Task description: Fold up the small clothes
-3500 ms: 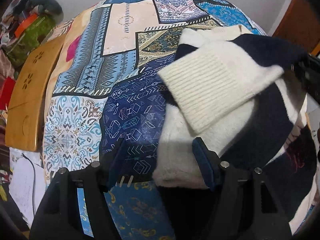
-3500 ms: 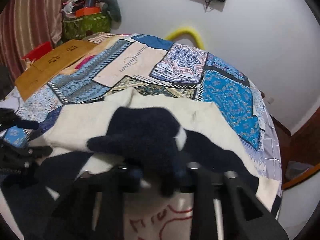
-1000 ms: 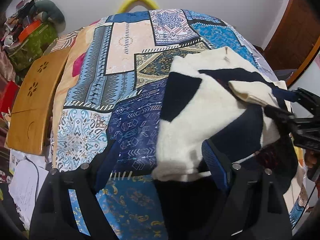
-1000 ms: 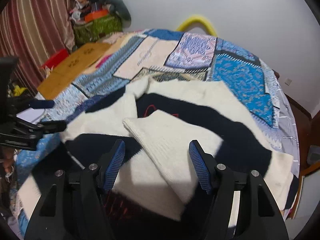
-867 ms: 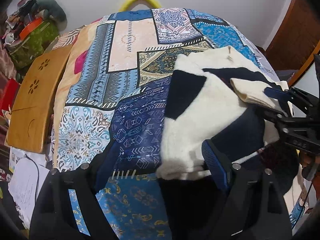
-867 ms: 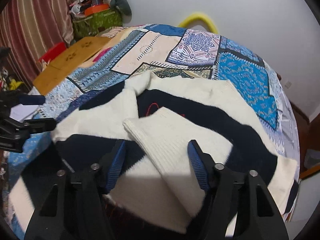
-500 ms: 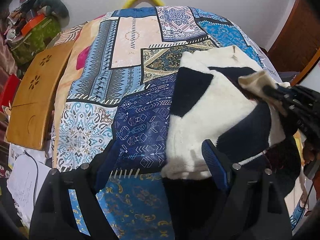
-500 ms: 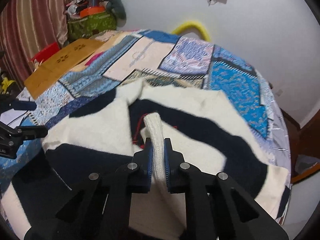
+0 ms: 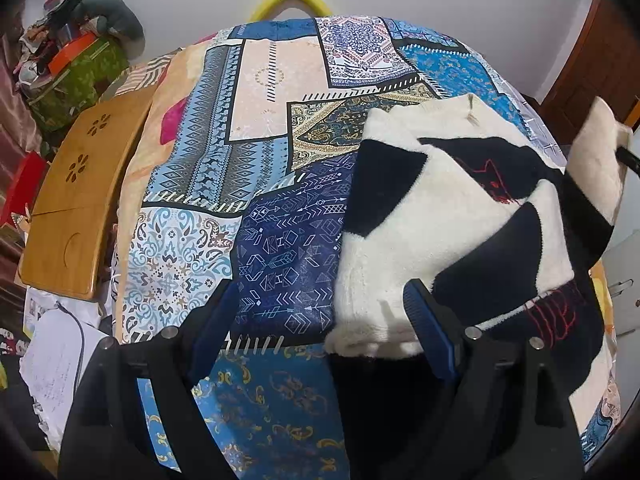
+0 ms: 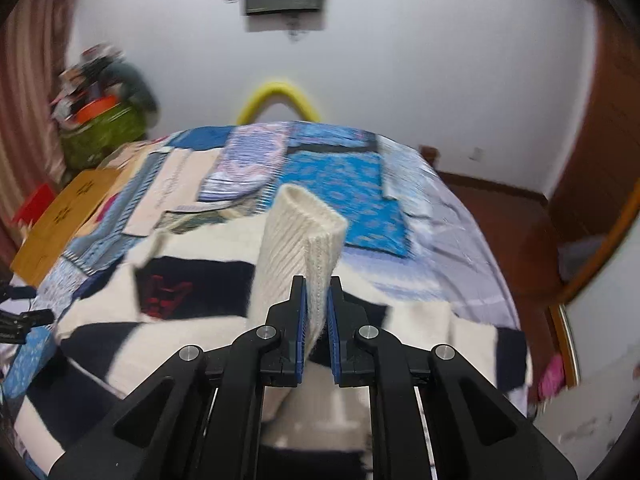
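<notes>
Left wrist view, read from its left side, shows a wooden lap table (image 9: 80, 204) at the bed's edge, then the patchwork bedspread (image 9: 264, 168), then the cream and navy sweater (image 9: 452, 216) lying on the right part of the bed. The left gripper (image 9: 320, 320) hangs over the sweater's near hem with its jaws spread wide and nothing pressed between them; one blue pad sits just above the cream edge. At the far right of this view the ribbed cuff (image 9: 600, 152) stands lifted off the body of the garment, but what holds it is barely visible there.

Right wrist view supplies that: the right gripper (image 10: 317, 312) is clenched on the ribbed cuff (image 10: 304, 236), which rises upright between its blue pads. Its jaws have just been closing onto the cuff. The blur in this view suggests the hand is in motion.

The step in hand looks like the sleeve fold. The next move likely calls for carrying the cuff across the chest and laying it flat, while the free left gripper steadies the hem against dragging.
</notes>
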`<state>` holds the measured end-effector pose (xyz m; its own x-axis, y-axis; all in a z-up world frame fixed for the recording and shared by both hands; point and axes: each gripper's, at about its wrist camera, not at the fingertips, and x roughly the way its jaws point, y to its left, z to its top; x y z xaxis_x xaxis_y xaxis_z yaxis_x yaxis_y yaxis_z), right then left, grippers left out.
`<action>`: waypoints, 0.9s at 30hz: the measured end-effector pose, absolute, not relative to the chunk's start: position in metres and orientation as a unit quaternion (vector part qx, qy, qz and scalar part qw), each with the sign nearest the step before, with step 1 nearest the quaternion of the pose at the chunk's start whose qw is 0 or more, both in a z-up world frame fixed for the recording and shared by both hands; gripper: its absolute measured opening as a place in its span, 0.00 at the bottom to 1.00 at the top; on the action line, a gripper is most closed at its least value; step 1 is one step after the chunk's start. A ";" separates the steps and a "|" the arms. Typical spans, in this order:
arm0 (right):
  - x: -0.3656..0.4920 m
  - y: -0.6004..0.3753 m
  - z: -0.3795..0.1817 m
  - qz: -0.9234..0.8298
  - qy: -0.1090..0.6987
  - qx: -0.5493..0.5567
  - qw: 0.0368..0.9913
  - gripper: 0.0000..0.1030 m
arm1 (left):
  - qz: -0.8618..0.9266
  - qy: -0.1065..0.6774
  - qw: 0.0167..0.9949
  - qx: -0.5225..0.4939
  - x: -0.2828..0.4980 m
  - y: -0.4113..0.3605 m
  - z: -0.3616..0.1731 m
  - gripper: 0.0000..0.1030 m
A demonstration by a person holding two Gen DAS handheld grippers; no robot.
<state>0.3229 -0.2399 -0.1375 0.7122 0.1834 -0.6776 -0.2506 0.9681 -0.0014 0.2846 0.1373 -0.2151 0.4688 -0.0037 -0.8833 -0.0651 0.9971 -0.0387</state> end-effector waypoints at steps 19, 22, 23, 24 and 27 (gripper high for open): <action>0.310 -0.333 -0.228 0.019 0.485 -0.008 0.874 0.30 | 0.026 0.519 0.854 -0.035 0.289 0.136 -0.216 0.82; 0.307 -0.339 -0.217 0.012 0.470 0.005 0.882 0.40 | 0.026 0.519 0.854 -0.033 0.289 0.135 -0.216 0.82; 0.307 -0.339 -0.213 0.013 0.465 0.005 0.885 0.41 | 0.026 0.519 0.854 -0.033 0.290 0.135 -0.216 0.82; 0.306 -0.338 -0.207 0.014 0.457 0.003 0.889 0.42 | 0.026 0.518 0.854 -0.030 0.291 0.135 -0.216 0.82; 0.304 -0.329 -0.193 0.020 0.438 -0.012 0.899 0.51 | 0.024 0.517 0.855 -0.024 0.298 0.131 -0.213 0.82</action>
<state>0.3043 -0.3287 -0.1928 0.6162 0.0260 -0.7871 -0.0472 0.9989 -0.0039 0.2982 0.1311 -0.2134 0.4648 0.0161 -0.8852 -0.0662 0.9977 -0.0167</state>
